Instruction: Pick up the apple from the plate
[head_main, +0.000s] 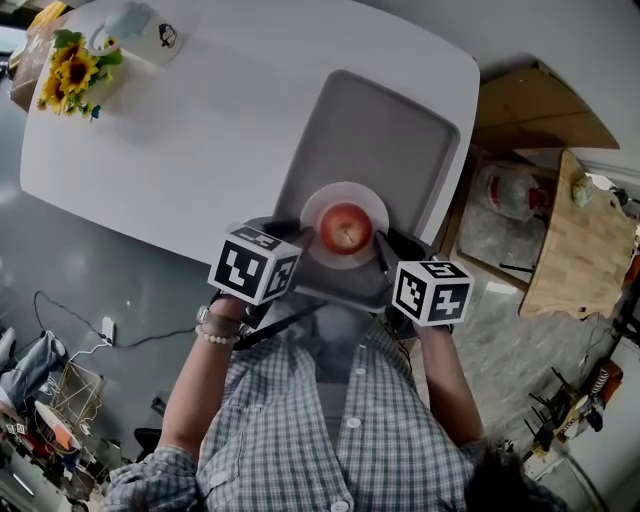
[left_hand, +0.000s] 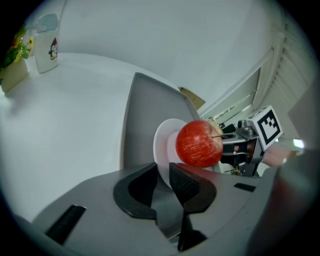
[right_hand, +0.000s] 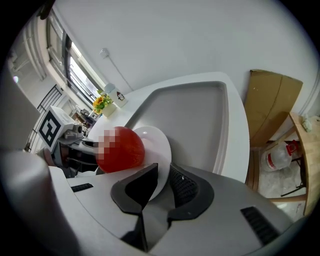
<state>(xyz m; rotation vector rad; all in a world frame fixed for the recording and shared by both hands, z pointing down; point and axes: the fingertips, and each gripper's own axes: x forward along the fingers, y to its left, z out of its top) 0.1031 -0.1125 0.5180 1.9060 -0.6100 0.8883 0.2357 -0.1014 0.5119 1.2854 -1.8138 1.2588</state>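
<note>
Item: apple (head_main: 345, 228) on plate (head_main: 345, 192); we clamp its rim with left gripper (left_hand: 162, 167) and right gripper (right_hand: 162, 170). Next, we judge: free one, grasp apple.

left gripper (left_hand: 162, 168) fingers (left_hand: 187, 185) pinch the white plate (left_hand: 162, 142) by its rim — red apple (left_hand: 199, 143) on it.

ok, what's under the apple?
A white plate, sitting in the grey tray. The apple covers the plate's middle, so that part can't be seen.
</note>
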